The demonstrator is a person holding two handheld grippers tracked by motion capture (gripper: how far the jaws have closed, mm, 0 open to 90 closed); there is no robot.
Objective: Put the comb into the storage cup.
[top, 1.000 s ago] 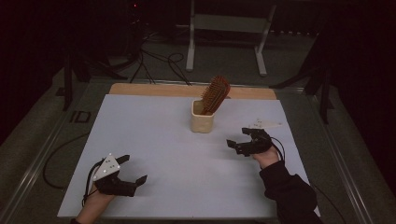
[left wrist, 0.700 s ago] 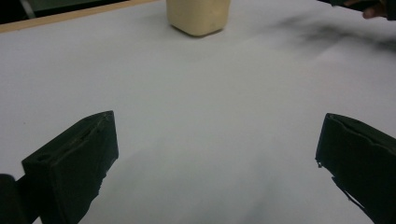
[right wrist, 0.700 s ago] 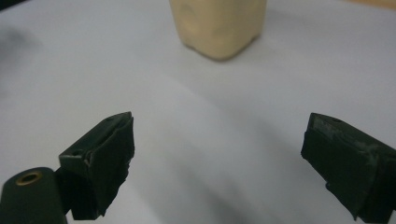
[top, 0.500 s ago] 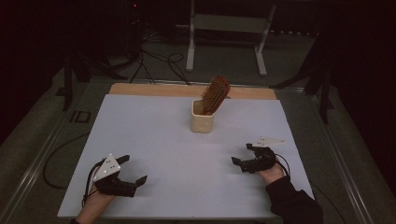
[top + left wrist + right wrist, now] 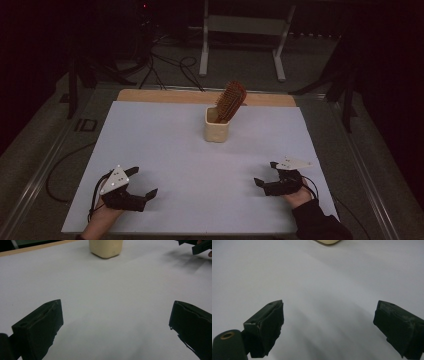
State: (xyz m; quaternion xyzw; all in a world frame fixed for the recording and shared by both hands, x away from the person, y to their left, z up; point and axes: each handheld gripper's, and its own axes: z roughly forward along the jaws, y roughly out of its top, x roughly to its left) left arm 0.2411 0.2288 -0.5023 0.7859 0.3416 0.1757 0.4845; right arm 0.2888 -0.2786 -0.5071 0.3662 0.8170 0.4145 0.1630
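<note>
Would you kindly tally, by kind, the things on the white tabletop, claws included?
Hairbrush, standing in the cup: 1
Cream cup: 1
Claws, left claw and right claw, both open and holding nothing: 2
Total: 4

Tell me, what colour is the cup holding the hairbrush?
Cream, the cup; the hairbrush is reddish-brown. The high view shows it best.
</note>
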